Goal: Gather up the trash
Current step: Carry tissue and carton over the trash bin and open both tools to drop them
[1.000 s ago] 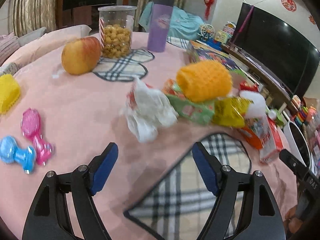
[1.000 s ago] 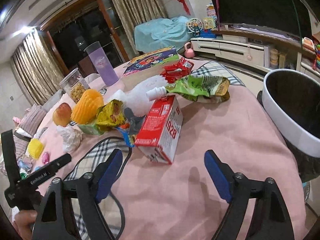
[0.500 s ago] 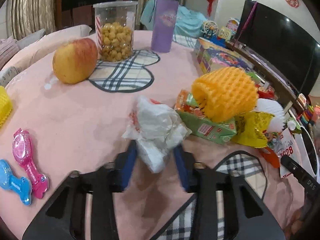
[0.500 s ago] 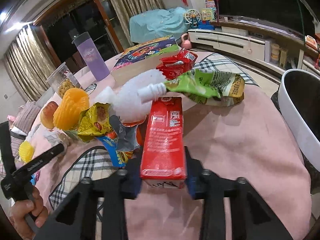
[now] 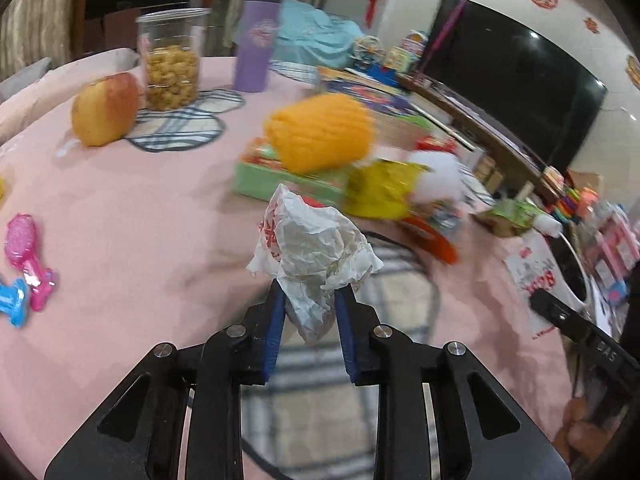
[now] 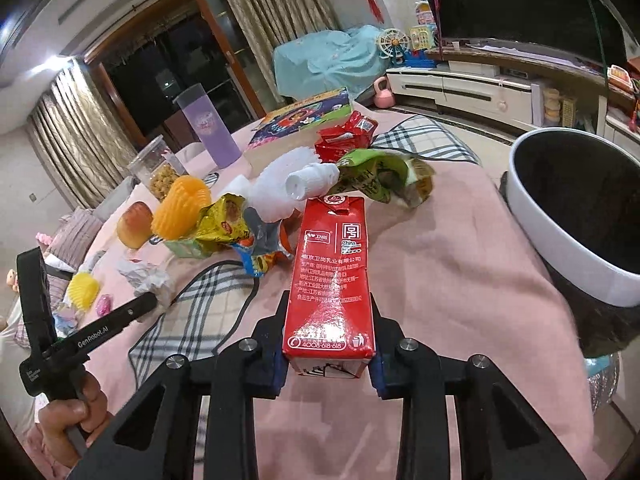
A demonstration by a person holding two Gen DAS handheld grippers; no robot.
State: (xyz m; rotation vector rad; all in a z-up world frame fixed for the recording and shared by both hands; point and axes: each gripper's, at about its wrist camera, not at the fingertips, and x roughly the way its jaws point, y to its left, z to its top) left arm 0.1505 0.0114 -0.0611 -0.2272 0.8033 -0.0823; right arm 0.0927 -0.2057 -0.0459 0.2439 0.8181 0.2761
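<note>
Here, a crumpled white paper wrapper [image 5: 316,256] was pinched by the left gripper [image 5: 310,312] and a tall red cardboard milk carton [image 6: 332,280] clamped low by the right gripper [image 6: 330,344]; either might be dropped short of the white-rimmed black bin [image 6: 560,248] at the tabletop's right edge.

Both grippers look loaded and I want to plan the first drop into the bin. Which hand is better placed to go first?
Probably the right. The right gripper grips the red carton, and the white-rimmed bin sits close beside it on its right. The left gripper, clamping the crumpled wrapper, is over the table's far side from that bin.
</note>
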